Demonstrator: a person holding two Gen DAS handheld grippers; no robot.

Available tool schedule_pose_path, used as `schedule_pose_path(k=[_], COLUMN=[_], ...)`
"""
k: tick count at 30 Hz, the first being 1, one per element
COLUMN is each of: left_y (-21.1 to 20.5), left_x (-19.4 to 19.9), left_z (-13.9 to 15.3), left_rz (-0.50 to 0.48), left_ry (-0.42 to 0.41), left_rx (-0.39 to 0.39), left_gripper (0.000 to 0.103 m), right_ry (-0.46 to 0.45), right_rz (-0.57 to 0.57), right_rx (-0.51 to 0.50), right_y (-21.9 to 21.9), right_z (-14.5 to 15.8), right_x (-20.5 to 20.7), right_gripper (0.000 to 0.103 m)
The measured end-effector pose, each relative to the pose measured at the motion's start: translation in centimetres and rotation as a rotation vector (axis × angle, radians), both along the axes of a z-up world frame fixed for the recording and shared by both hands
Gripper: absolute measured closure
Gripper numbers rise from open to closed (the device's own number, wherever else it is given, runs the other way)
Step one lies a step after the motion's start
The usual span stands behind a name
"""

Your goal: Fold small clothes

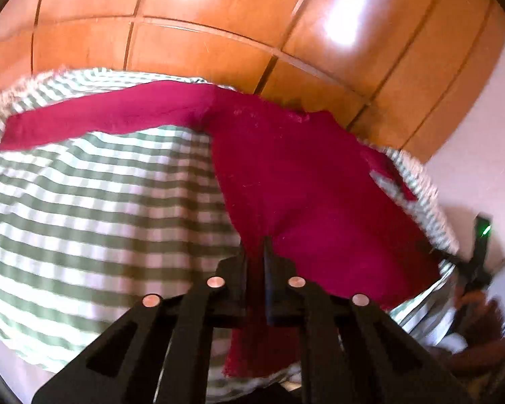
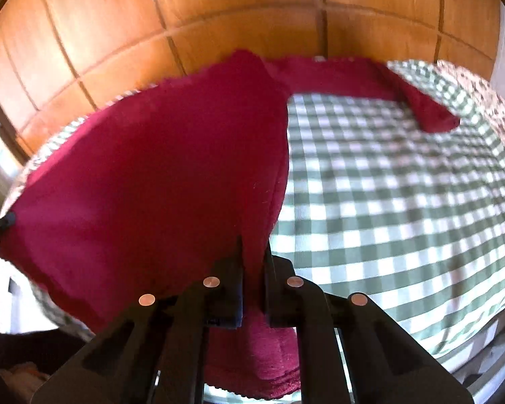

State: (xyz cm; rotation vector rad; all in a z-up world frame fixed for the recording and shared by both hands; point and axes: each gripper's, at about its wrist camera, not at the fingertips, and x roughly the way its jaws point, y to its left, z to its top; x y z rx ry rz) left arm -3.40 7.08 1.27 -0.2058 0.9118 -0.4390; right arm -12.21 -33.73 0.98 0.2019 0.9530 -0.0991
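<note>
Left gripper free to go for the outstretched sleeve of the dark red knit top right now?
Probably not. The left gripper is shut on the dark red knit top's hem, as is the right gripper. The sleeve lies unobstructed on the green-checked cloth; it must release first.

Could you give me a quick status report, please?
Left gripper and right gripper both shut on red garment. Sleeve lies on checked cloth. Nothing in the way.
</note>
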Motion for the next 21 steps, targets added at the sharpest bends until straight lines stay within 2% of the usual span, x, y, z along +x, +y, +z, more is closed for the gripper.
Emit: schedule_pose_path(k=[3, 6, 8, 10, 12, 14, 16, 21], left_y=[0.3, 1.5, 3.0, 3.5, 2.7, 0.9, -1.4, -7.4], left_x=[-0.2, -0.2, -0.4, 0.1, 1.0, 2.0, 3.3, 6.3], left_z=[-3.5, -5.9, -5.5, -4.0, -2.4, -1.6, -1.5, -3.0], left_rz=[0.013, 0.101, 0.157, 0.188, 0.183, 0.146, 0.092, 0.021], left_ry=[0.125, 0.196, 0.179, 0.135, 0.071, 0.034, 0.025, 0.049], left_rx=[0.066, 0.102, 0.081, 0.037, 0.025, 0.04, 0.054, 0.114], left_gripper=[0.097, 0.097, 0.095, 0.075, 0.068, 0.068, 0.067, 0.063], right_ry=[0.059, 0.15, 0.165, 0.158, 0.134, 0.108, 0.071, 0.018], right_rz=[0.023, 0.036, 0.039, 0.04, 0.018, -0.042, -0.142, -0.406], right_rx=[-0.025, -0.037, -0.039, -0.015, 0.015, 0.02, 0.041, 0.015], right_y=[-0.3, 0.0, 0.4, 0.1, -0.9, -2.5, -4.9, -12.5], right_z=[-0.8, -3.2, -3.7, -3.4, -2.9, -2.4, -1.8, -1.6], right_x=[-0.9, -1.4, -1.7, -1.4, -0.9, -0.5, -0.1, 2.0], right_gripper=[0.096, 0.096, 0.096, 0.095, 0.086, 0.063, 0.057, 0.057])
